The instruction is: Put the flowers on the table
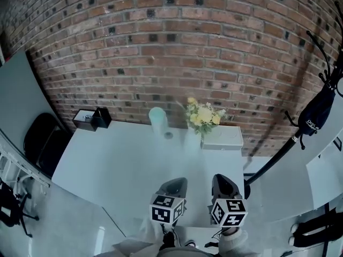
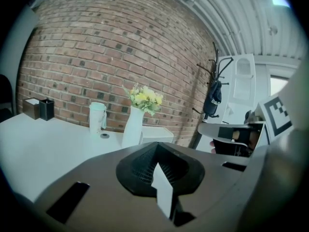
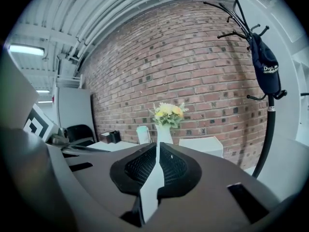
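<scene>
Flowers point(image 1: 203, 115): yellow-and-white bunch, upright in white vase point(image 1: 192, 140), centre of head view, at far edge of desk point(image 1: 118, 165) against brick wall point(image 1: 177, 47). Vase base on desk top, just beside white box point(image 1: 222, 138) to its right. Pale lidded cup point(image 1: 157, 120) and small round object point(image 1: 168, 135) to its left. Black boxes point(image 1: 92, 119) at far left corner of desk, well apart from vase. Dark chair point(image 1: 45, 141) at left edge of frame; coat stand point(image 1: 289, 143) with dark bag point(image 1: 316, 114) at right.

Left hand-held gripper point(image 1: 172, 185): lower centre of head view, over near edge of desk, jaws closed together, nothing between them. Right hand-held gripper point(image 1: 224, 184): just right of it, jaws likewise closed on nothing. Both aimed toward vase and well apart from it; no contact with flowers or vase.

Progress, judged from layout: flowers already borne by desk through vase, so goal possibly met as things stand. Alternative reading: removal of stems from vase and laying on bare desk top, with nothing done yet. Left under that reading: reach across desk, jaws opened, grip on stems near vase mouth, lift clear, set-down. Likely risk: tipping of tall narrow vase during pull.
</scene>
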`<action>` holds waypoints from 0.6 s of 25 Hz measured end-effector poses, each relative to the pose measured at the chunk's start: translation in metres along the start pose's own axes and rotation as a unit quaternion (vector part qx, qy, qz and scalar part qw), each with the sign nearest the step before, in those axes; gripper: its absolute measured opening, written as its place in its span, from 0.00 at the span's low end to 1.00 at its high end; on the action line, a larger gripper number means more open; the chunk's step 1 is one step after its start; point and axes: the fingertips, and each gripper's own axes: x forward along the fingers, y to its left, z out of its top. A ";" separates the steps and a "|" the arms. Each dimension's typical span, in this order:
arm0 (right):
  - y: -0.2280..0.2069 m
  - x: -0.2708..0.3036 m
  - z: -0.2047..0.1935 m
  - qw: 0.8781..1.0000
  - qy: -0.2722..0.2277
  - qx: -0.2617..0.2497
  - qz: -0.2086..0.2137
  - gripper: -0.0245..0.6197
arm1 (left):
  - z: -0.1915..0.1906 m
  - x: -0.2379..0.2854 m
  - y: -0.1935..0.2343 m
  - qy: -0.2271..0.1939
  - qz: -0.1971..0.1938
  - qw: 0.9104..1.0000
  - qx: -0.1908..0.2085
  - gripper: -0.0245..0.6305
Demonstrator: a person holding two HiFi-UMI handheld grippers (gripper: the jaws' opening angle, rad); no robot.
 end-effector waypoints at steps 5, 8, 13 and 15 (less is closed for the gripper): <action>-0.004 -0.022 -0.008 1.000 -0.001 0.011 0.024 0.10 | -0.006 -0.014 -0.021 -0.005 0.015 1.000 0.017 0.05; -0.004 -0.028 -0.010 0.999 -0.004 0.013 0.031 0.10 | -0.007 -0.021 -0.026 -0.009 0.025 0.999 0.026 0.05; -0.001 -0.034 -0.008 0.999 0.002 0.009 0.048 0.08 | 0.000 -0.023 -0.030 -0.019 0.030 0.999 0.032 0.05; -0.004 -0.036 -0.009 0.999 0.004 0.008 0.046 0.08 | 0.003 -0.022 -0.032 -0.023 0.029 0.999 0.033 0.05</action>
